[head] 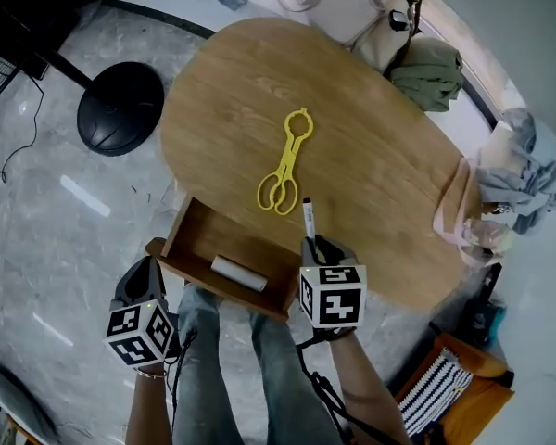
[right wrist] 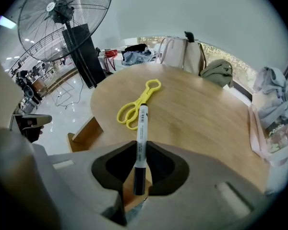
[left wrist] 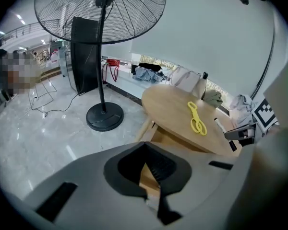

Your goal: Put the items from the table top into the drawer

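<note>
Though near marker (head: pixel 308 216), yellow tongs (head: pixel 284 165) apart; bags (head: pixel 338 3) at table (head: pixel 380 156)'s far edge.

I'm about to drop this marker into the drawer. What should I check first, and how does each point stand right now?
1. Marker gripped by right gripper: ok, jaws shut on it.
2. Drawer open: ok.
3. Room in drawer: ok, only a white roll lies inside.
4. Right gripper over drawer: not ok, it sits at the table edge, right of the drawer.
5. Left gripper out of the way: ok, jaws together and empty, by the drawer's left corner.
6. Table top cleared: not ok, yellow tongs lie on it.
</note>
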